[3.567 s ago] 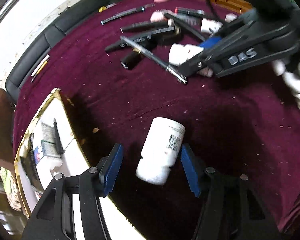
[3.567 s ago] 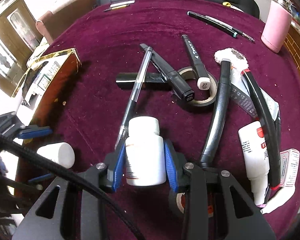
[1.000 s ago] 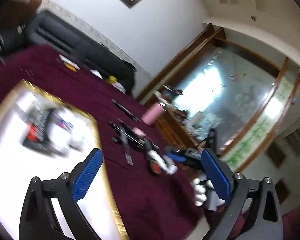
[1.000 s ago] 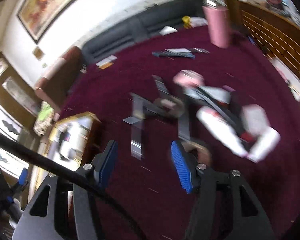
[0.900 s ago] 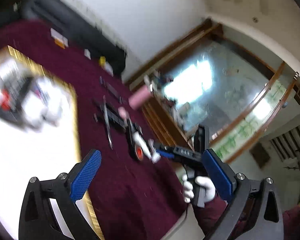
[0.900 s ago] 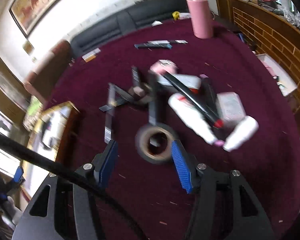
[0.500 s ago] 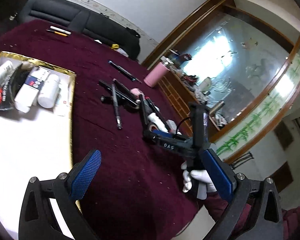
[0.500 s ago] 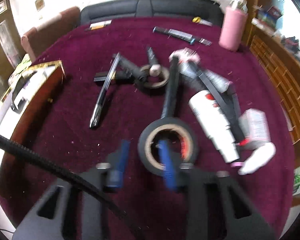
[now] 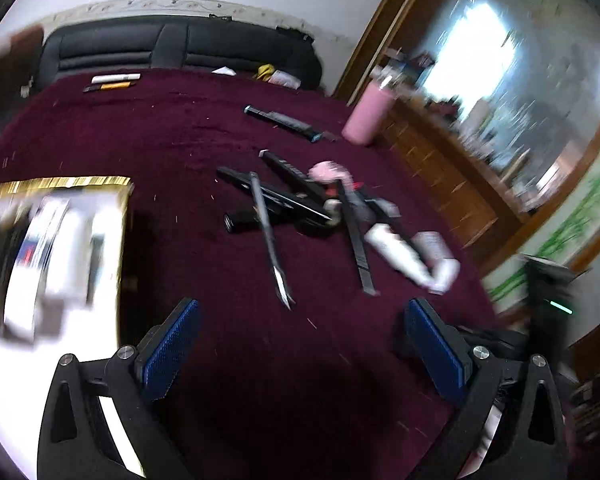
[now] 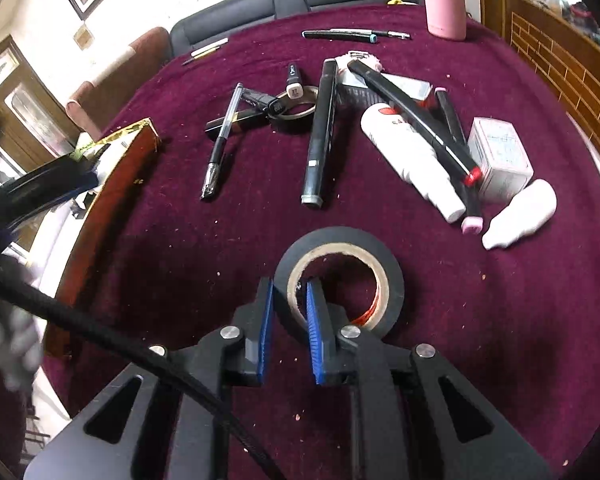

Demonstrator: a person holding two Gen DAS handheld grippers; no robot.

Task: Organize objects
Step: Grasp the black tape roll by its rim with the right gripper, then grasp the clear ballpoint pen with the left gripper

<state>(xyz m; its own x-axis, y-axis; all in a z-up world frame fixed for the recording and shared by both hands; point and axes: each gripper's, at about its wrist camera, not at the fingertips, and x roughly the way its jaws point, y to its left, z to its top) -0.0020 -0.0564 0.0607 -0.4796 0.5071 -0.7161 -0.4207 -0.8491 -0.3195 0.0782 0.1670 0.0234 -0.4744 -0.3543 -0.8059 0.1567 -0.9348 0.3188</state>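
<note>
Tape roll pinched thru its wall by right gripper; left gripper wide open, empty, over cloth.

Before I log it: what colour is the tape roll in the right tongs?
Black tape roll, tan core; right wrist view.

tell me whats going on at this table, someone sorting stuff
A person is tidying a cluttered maroon table with a handheld gripper in each hand. The right gripper has its jaws shut on the wall of a black tape roll, one jaw outside and one inside the ring. The left gripper is open and empty above bare cloth, near the gold-edged box that already holds some items. Pens, markers, white bottles and a small carton still lie loose in the pile.
</note>
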